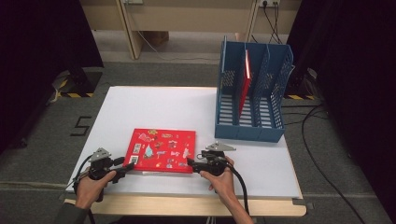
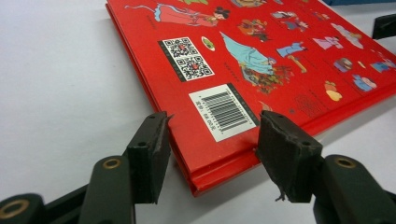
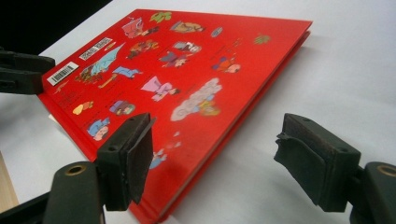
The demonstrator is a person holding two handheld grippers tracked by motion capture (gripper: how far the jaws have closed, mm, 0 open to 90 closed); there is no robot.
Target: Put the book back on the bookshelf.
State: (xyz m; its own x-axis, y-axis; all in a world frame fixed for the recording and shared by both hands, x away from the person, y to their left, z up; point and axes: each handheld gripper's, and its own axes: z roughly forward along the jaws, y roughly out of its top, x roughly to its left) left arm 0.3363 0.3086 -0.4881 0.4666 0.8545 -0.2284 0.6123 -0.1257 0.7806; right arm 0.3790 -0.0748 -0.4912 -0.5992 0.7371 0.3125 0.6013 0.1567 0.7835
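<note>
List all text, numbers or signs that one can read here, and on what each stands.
"5": black mark on the grey floor left of the table.
Barcode label on the red book: digits too blurred.
Two QR codes on the book: captions unreadable.

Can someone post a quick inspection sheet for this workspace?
Surface: white table, wooden front edge, bare around the work.
Job's things: red book flat near the front, barcode at its left corner; blue file rack at the back right, one red book upright in it.
Clutter: nothing seen.
Grippers: left gripper straddles the barcode corner, pads against the book's edges; right gripper open around the opposite corner, one pad over the cover, the other off it.
Cables: black cable trails from the right gripper; more on the floor at right.
Surroundings: grey floor, dark curtains at both sides.
</note>
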